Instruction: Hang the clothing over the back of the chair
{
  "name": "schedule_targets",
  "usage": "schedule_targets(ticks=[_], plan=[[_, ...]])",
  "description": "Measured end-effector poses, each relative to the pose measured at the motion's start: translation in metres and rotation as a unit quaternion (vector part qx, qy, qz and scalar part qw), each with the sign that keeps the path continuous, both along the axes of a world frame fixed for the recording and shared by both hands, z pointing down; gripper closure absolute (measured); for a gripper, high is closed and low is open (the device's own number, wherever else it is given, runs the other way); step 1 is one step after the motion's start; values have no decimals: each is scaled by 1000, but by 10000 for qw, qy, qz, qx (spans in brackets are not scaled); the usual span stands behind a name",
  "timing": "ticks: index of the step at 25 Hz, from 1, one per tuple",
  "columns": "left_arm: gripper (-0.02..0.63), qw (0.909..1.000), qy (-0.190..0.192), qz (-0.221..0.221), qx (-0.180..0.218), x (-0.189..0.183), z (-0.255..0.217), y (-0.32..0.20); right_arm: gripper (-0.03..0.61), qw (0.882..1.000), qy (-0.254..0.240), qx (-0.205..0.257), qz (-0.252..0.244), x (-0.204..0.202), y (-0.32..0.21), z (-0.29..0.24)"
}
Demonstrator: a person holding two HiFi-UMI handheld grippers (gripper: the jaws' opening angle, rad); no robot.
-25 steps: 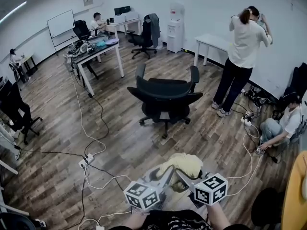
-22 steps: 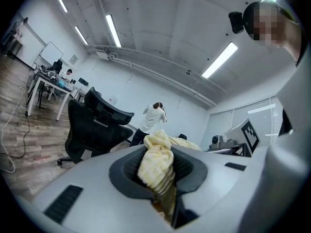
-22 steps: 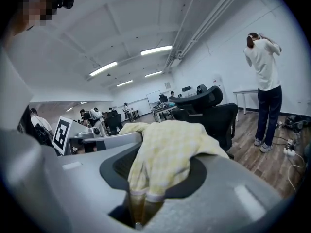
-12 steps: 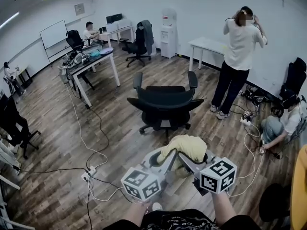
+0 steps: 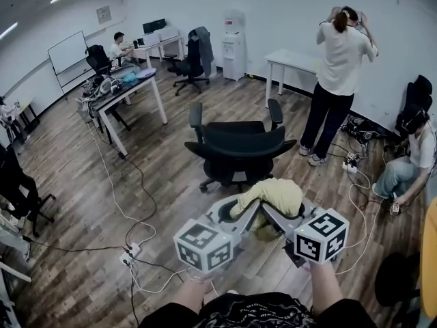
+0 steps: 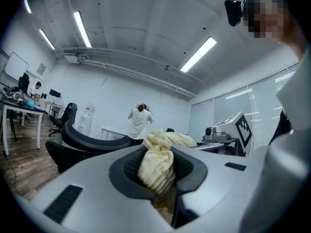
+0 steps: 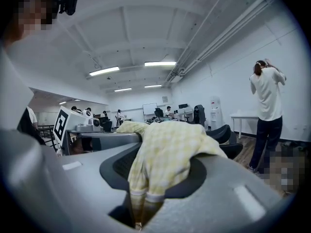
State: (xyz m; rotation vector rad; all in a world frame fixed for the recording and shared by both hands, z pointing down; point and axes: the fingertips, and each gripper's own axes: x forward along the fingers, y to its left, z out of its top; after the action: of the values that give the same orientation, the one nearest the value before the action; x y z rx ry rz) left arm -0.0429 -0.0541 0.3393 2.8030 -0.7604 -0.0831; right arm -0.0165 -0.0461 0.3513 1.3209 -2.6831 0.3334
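Note:
A pale yellow checked piece of clothing (image 5: 272, 195) hangs bunched between my two grippers, held up in the air. My left gripper (image 5: 235, 214) is shut on one bunched end of the clothing (image 6: 156, 161). My right gripper (image 5: 281, 214) is shut on the other end of the clothing (image 7: 167, 154), which drapes over its jaws. The black office chair (image 5: 237, 147) stands just beyond the clothing, its curved back towards me. The chair's back (image 6: 92, 142) shows low in the left gripper view, and the chair (image 7: 228, 136) sits just past the fabric in the right gripper view.
A person in a white top (image 5: 339, 80) stands right of the chair; another (image 5: 410, 162) crouches by floor cables (image 5: 355, 183). A desk (image 5: 126, 91) stands at left, with a power strip and cable (image 5: 131, 251) on the wood floor. A white table (image 5: 293, 63) is by the far wall.
Both grippers have risen and moved forward with the clothing, which now hangs closer to the chair's back. The chair looks nearer in the head view.

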Motion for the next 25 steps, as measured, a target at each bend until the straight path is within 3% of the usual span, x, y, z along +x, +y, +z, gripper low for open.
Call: schedule_targets(ticks=[13, 25], plan=[[543, 9998, 167, 96, 72, -9, -19, -16, 454, 9998, 49, 129, 109, -8, -15, -18], [543, 9988, 189, -87, 432, -5, -68, -41, 454, 9979, 69, 595, -238, -5, -41, -66]])
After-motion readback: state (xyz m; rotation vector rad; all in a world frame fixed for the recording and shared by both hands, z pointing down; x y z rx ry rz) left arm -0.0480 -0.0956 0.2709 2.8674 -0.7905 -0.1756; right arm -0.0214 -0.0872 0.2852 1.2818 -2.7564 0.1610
